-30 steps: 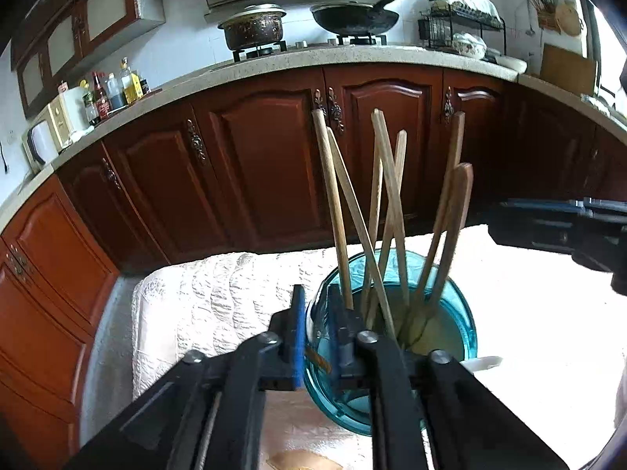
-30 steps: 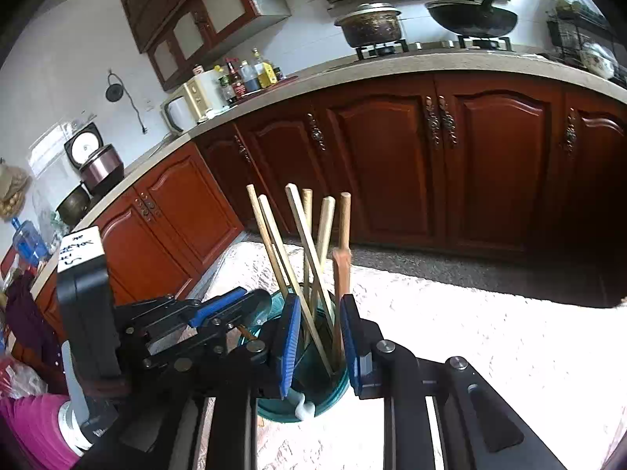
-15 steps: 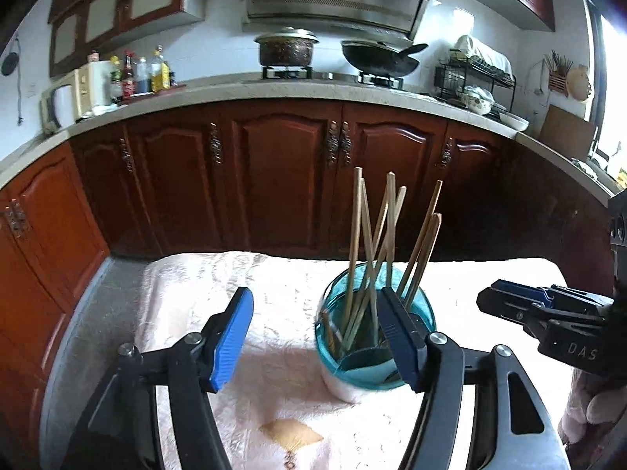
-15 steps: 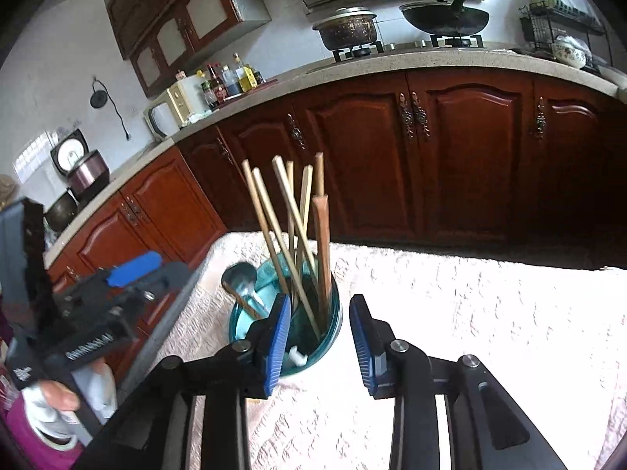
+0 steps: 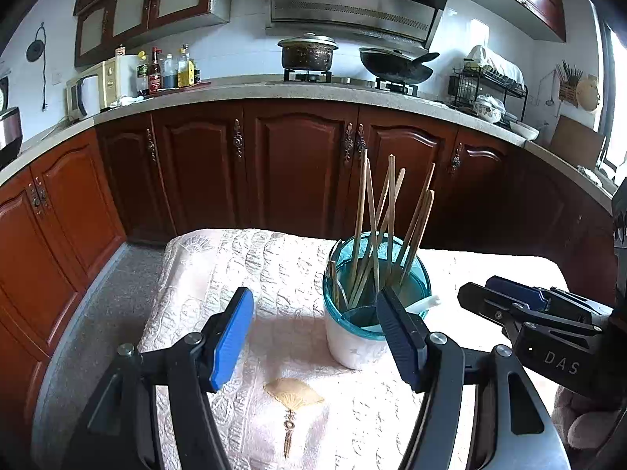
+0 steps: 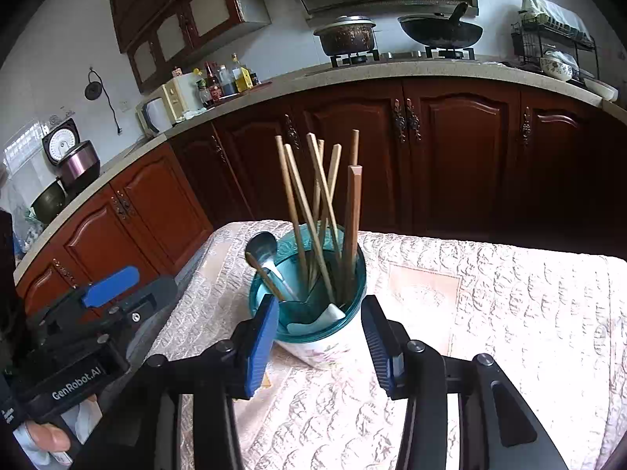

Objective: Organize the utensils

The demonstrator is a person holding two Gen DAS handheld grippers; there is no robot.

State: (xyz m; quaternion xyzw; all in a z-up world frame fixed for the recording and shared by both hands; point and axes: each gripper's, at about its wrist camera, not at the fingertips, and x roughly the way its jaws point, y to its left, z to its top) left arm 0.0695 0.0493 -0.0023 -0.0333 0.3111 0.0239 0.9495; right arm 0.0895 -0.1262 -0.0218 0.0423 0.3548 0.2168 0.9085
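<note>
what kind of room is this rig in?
A home kitchen, most likely: a gas stove with a pot and wok, dark wood cabinets under a stone counter, and a dish rack.

Left gripper [image 5: 317, 329] lets go: a second ago it was pinched on the rim of the teal holder [image 5: 374, 293], now its jaws gape wide and it's pulled back. Right gripper [image 6: 319, 337] has spread too and drawn away from the chopsticks [image 6: 317, 211], which it was reaching into. The metal spoon [image 6: 261, 250] has come into sight at the holder's edge.
</note>
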